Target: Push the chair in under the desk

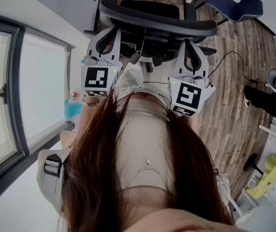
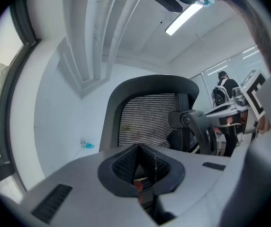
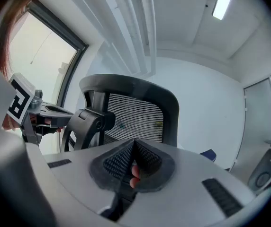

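One black office chair (image 1: pixel 157 21), mesh back, dark frame, just ahead. Left gripper (image 2: pixel 138 150) and right gripper (image 3: pixel 133 145): jaws pressed together, empty.

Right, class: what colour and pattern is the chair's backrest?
Backrest mesh: pale grey with fine dark horizontal stripes, dark grey frame; best in the left gripper view.

Grey left gripper (image 1: pixel 106 38) and right gripper (image 1: pixel 190 50), black-and-white marker cubes (image 1: pixel 99 81), long brown hair (image 1: pixel 92 178), beige top (image 1: pixel 143 139)
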The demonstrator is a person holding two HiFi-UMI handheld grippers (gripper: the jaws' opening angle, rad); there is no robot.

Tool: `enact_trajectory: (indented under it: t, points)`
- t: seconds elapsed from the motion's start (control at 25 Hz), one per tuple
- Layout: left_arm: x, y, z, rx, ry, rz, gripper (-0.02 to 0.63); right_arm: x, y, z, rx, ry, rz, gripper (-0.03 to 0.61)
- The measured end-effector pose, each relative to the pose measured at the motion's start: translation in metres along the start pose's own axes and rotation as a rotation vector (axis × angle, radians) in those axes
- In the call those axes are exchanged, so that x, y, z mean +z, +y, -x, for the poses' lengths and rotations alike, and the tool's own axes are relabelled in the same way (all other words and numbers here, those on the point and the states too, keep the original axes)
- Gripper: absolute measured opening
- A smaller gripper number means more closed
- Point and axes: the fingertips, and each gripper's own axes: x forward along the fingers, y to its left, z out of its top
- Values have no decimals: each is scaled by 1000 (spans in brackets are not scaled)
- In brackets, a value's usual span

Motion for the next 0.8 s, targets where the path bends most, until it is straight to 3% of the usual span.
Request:
enact_trajectory:
  t: [0.44, 0.8]
  points:
    - [-5, -5, -1, -36, 5, -23, 7, -1, 4, 2, 14, -17, -1, 26]
    - [-13, -8, -1, -65, 32, -66, 8, -10, 9, 2, 53, 9, 78, 26]
